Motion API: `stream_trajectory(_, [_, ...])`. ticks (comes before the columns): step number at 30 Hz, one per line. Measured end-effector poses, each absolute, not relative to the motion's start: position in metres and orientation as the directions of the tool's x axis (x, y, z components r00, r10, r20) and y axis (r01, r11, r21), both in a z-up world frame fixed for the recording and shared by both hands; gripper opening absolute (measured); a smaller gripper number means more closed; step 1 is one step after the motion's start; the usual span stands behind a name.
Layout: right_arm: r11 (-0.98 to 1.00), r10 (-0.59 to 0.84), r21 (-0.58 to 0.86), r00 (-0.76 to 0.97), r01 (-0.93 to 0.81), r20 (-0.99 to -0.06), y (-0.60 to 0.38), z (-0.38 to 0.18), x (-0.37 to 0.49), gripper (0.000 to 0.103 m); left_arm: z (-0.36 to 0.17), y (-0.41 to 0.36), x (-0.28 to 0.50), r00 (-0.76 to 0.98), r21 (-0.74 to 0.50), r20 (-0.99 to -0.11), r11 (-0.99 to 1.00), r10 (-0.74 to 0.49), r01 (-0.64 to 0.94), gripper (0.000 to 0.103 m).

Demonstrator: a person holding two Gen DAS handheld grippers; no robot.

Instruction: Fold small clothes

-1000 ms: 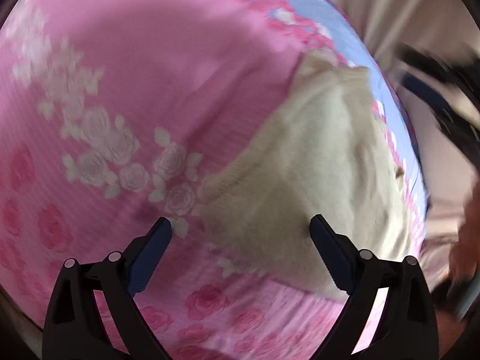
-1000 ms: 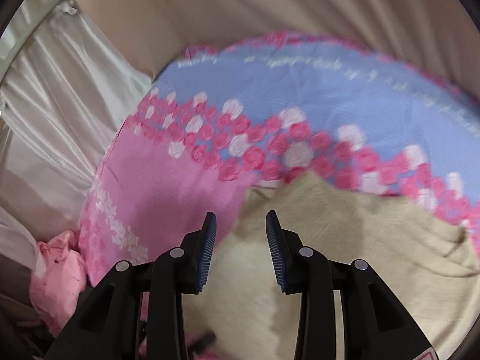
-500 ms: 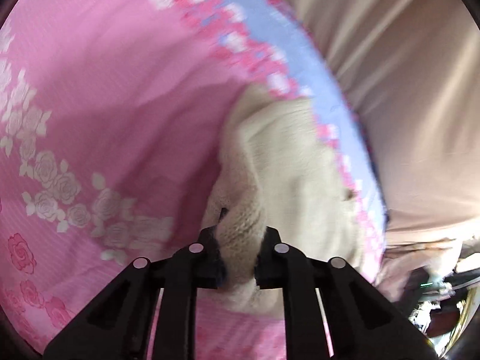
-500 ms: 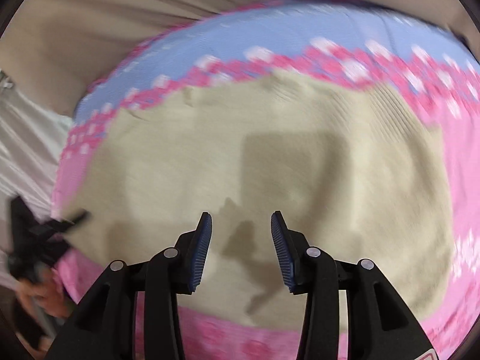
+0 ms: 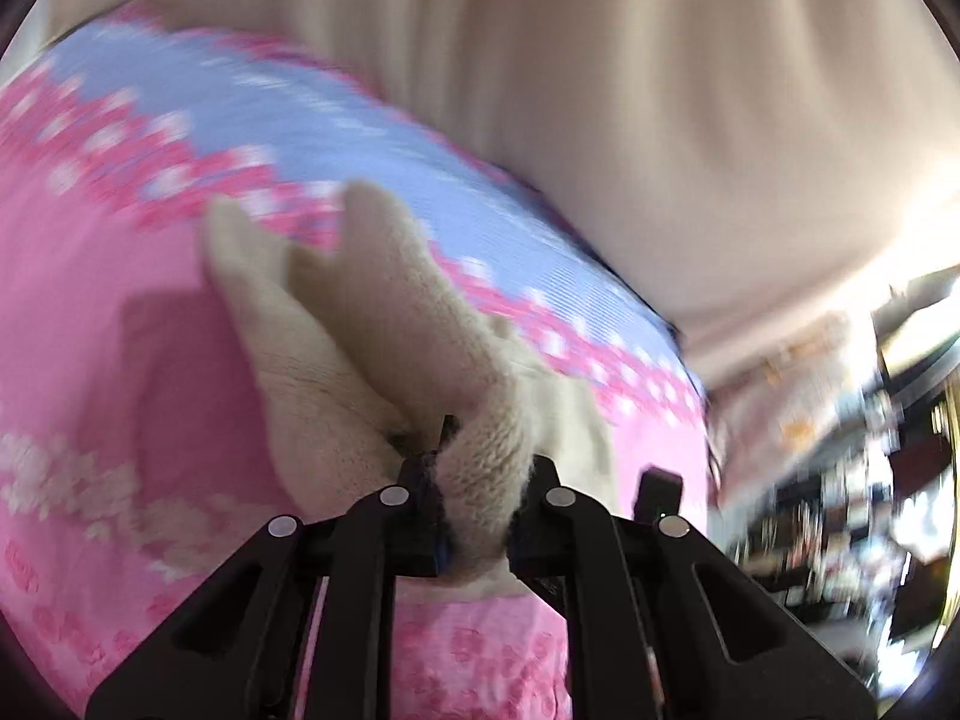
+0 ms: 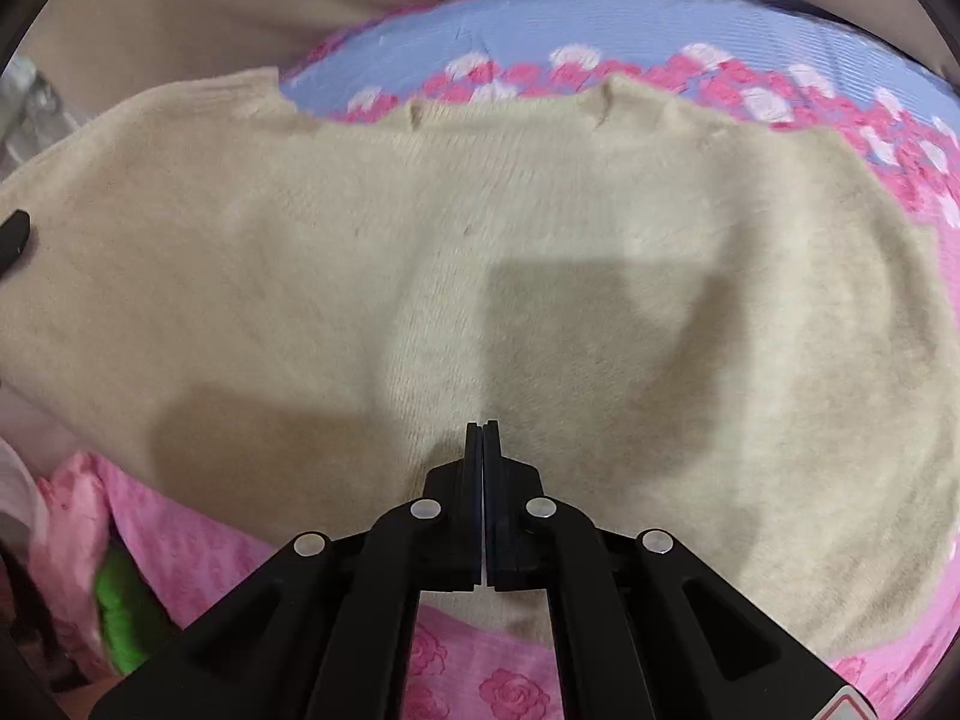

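A small beige knit garment (image 6: pixel 480 276) lies spread across a pink and blue rose-print bedspread (image 6: pixel 660 18). My left gripper (image 5: pixel 477 516) is shut on a bunched edge of the garment (image 5: pixel 372 324) and holds it lifted off the bedspread (image 5: pixel 108 252). My right gripper (image 6: pixel 483 438) has its jaws closed together at the garment's near edge, low over the cloth; whether any knit is pinched between them does not show. The tip of the left gripper shows at the left edge of the right wrist view (image 6: pixel 15 234).
A beige curtain or wall (image 5: pixel 660 90) runs behind the bed. Pink and green clothes (image 6: pixel 114 594) lie heaped at the bed's left side. Cluttered, blurred shelves (image 5: pixel 840 480) stand at the right in the left wrist view.
My left gripper closed on the garment's edge and raised it, swinging toward the far side. My right gripper moved over the garment and shut its jaws.
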State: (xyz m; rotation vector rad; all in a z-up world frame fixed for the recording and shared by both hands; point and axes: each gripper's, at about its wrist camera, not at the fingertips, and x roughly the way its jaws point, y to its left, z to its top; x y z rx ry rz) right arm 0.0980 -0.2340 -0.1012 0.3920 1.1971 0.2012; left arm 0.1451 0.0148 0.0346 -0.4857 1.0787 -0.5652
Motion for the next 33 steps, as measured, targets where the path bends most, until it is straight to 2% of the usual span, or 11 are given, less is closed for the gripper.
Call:
stream_trajectory(9, [0.836,0.260,0.449,0.493,0.315,-0.830,-0.364,-0.084,0.034,0.007,0.049,-0.196,0.094,0.053,-0.517,-0.719,0.584,-0.693,0.626,0.011])
stream_trajectory(13, [0.767,0.207,0.439,0.466,0.468,-0.860,-0.424,-0.105,-0.009,0.008,-0.023,-0.256,0.066,-0.065,-0.436,-0.845,0.613,-0.531,0.658,0.023])
stream_trajectory(16, [0.725,0.188,0.450,0.479,0.522,-0.858,-0.447,-0.103,-0.034,0.011,-0.044,-0.255,0.056,-0.144,-0.491,-0.840,0.621,-0.523,0.611,0.030])
stream_trajectory(17, [0.718,0.188,0.458,0.487,0.525,-0.853,-0.447,-0.100,-0.037,0.014,-0.041,-0.249,0.057,-0.127,-0.495,-0.833,0.622,-0.539,0.606,0.041])
stream_trajectory(18, [0.712,0.191,0.469,0.499,0.522,-0.846,-0.448,-0.095,-0.039,0.027,-0.035,-0.244,0.055,-0.091,-0.480,-0.834,0.634,-0.544,0.606,0.055])
stream_trajectory(19, [0.707,0.206,0.494,0.521,0.506,-0.828,-0.447,-0.087,-0.037,0.048,-0.023,-0.231,0.058,-0.026,-0.458,-0.829,0.653,-0.558,0.604,0.059])
stream_trajectory(23, [0.689,0.330,0.593,0.548,0.416,-0.769,-0.426,-0.074,-0.006,0.062,0.014,-0.180,0.072,0.199,-0.387,-0.799,0.739,-0.567,0.551,0.075])
stream_trajectory(25, [0.677,0.384,0.617,0.523,0.400,-0.761,-0.414,-0.080,0.022,0.073,0.025,-0.152,0.081,0.274,-0.378,-0.786,0.781,-0.555,0.497,0.076])
stream_trajectory(30, [0.737,0.421,0.561,0.393,0.378,-0.818,-0.368,-0.093,0.071,0.073,0.030,-0.097,0.098,0.414,-0.277,-0.802,0.882,-0.431,0.382,0.077])
stream_trajectory(32, [0.803,0.402,0.512,0.357,0.304,-0.843,-0.343,-0.088,0.087,0.047,0.027,-0.082,0.095,0.432,-0.267,-0.802,0.895,-0.412,0.358,0.077])
stream_trajectory(33, [0.829,0.391,0.492,0.352,0.268,-0.850,-0.334,-0.082,0.094,0.014,0.028,-0.082,0.097,0.433,-0.269,-0.803,0.898,-0.409,0.350,0.077])
